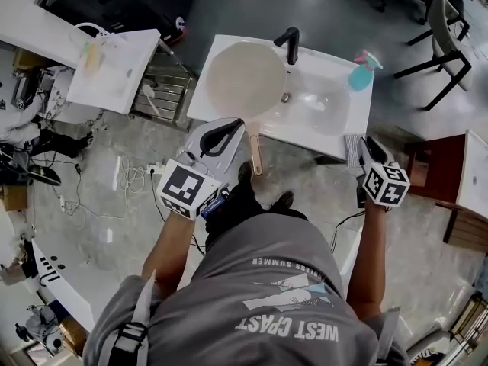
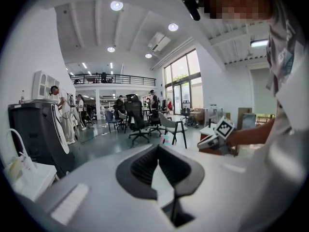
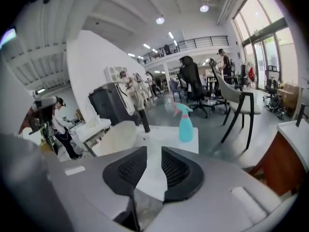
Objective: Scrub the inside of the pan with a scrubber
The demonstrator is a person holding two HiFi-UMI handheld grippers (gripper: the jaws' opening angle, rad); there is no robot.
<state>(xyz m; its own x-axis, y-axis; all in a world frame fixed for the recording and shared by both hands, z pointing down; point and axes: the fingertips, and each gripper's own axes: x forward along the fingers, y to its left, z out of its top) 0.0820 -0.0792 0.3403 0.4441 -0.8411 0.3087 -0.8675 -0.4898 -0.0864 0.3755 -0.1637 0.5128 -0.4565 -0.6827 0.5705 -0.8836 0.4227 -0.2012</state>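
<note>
While the person stands at the white sink [image 1: 339, 124], both grippers hang in the air in front of it. The pan [image 1: 245, 78] is round and pale. It sits on the left side of the sink, and we see its inside from above. Its long handle [image 1: 255, 155] sticks out over the front edge, toward the person.

The left gripper [image 1: 225, 137] is just beside the handle, on its left. Its two jaws stand a little apart, like a narrow V. Nothing is between them, so it holds nothing.

The right gripper [image 1: 369, 149] is by the front right corner of the sink, well apart from the pan. Its jaws are wide apart, and nothing is between them either. Just to its left, at that corner, is a small grey ribbed pad [image 1: 352, 149]. It looks like the scrubber, but it is too small to be sure.

A black tap [image 1: 290, 44] stands at the back of the sink, right next to the pan. A blue spray bottle [image 1: 362, 71] with a pink top stands on the back right corner.
</note>
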